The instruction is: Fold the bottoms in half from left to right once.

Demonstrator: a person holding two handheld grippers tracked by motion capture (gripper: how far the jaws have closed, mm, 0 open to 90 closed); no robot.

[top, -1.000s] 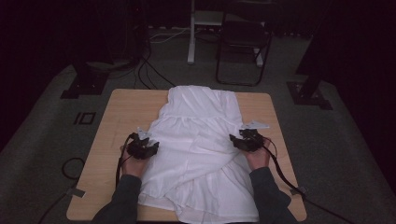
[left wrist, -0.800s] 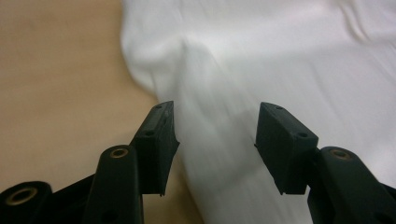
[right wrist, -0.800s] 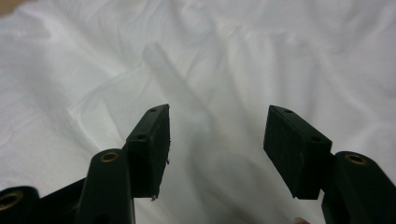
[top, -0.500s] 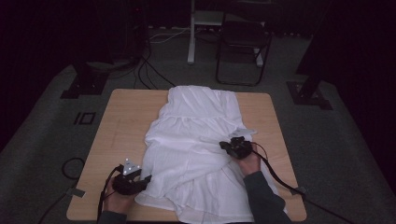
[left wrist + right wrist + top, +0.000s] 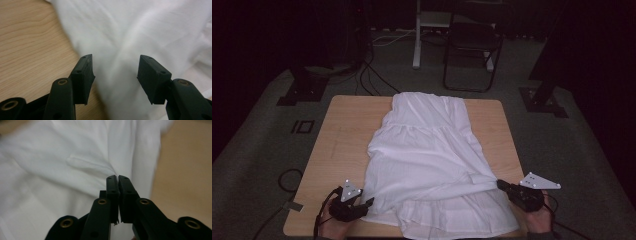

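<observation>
Jaws: my left gripper (image 5: pixel 115 75) gapes over the white dress (image 5: pixel 432 165); my right gripper (image 5: pixel 117 182) pinches its blurred, rumpled fold.

A white garment (image 5: pixel 432 165) (a dress or gathered skirt, by its seamed tiers) lay spread flat on the wooden table (image 5: pixel 342 135), its narrower end toward the far edge and its wider, ruffled hem toward the near edge, where the cloth overhung slightly. A gathered seam crossed it below the narrow top panel. Diagonal folds ran across the lower half, one ridge drawn out toward the near right corner.
</observation>
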